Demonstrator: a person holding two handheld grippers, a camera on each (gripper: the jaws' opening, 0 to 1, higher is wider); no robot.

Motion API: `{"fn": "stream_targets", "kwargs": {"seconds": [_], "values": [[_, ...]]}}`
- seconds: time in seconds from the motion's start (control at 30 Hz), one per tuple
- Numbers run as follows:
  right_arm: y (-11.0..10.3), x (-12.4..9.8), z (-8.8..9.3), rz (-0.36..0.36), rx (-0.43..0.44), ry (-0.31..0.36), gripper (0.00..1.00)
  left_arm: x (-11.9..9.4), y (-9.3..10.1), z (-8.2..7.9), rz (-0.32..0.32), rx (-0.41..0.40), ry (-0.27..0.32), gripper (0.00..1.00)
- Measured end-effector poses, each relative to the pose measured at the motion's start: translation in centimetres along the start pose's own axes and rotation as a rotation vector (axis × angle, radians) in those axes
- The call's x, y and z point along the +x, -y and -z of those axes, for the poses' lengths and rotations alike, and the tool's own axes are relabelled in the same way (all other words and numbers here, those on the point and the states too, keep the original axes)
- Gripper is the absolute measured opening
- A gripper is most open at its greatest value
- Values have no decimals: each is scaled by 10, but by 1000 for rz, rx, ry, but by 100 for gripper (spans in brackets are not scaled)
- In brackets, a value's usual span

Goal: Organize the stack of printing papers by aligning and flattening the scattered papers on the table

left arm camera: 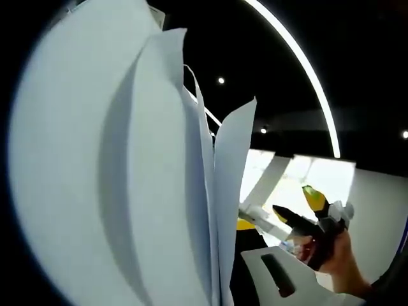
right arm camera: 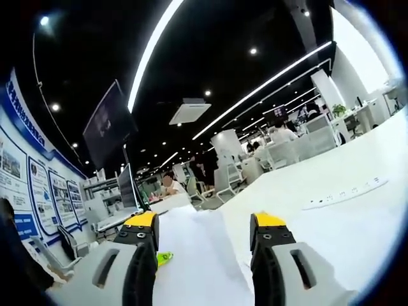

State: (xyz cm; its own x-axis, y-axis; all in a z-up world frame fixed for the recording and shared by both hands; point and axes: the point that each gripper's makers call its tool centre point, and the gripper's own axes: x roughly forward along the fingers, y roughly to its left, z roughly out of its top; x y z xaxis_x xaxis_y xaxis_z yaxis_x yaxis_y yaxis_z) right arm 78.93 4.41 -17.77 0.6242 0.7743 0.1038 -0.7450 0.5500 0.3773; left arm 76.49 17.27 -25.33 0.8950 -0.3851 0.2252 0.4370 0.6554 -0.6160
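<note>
Papers stand fanned and curling right in front of my left camera, several white sheets lifted on edge against a dark ceiling with a long curved light strip; whether my left hand-held gripper is pinching them I cannot tell. To their right my right hand-held gripper shows, held in my hand. In the right gripper view that hand-held gripper has its yellow-tipped jaws spread apart over a sheet lying on the white tabletop. A power strip lies toward the tabletop's far right edge. Beyond stretch office desks, chairs, hanging monitors and a blue-panelled wall.
</note>
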Motion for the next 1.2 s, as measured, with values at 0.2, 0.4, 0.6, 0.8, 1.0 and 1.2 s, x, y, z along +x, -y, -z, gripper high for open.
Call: {"fn": "stream_targets", "kwargs": {"seconds": [0.2,0.4,0.6,0.8,1.0,1.2], "values": [[0,-3,-1,0,1,3,53,0,1,0,1,-5,0,6],[-1,-7,-1,-1,2,5,53,0,1,-1,1,-11,3,6],[-2,-10,-2,-3,7,8,54,0,1,0,0,-12,4,6],[-2,-15,-3,-2,10,14,54,-1,2,0,0,-14,5,6],[-2,-22,-8,5,6,22,54,-1,0,-1,-1,-17,7,6],[1,-29,-10,15,5,30,54,0,-8,-3,-1,-18,7,6]]}}
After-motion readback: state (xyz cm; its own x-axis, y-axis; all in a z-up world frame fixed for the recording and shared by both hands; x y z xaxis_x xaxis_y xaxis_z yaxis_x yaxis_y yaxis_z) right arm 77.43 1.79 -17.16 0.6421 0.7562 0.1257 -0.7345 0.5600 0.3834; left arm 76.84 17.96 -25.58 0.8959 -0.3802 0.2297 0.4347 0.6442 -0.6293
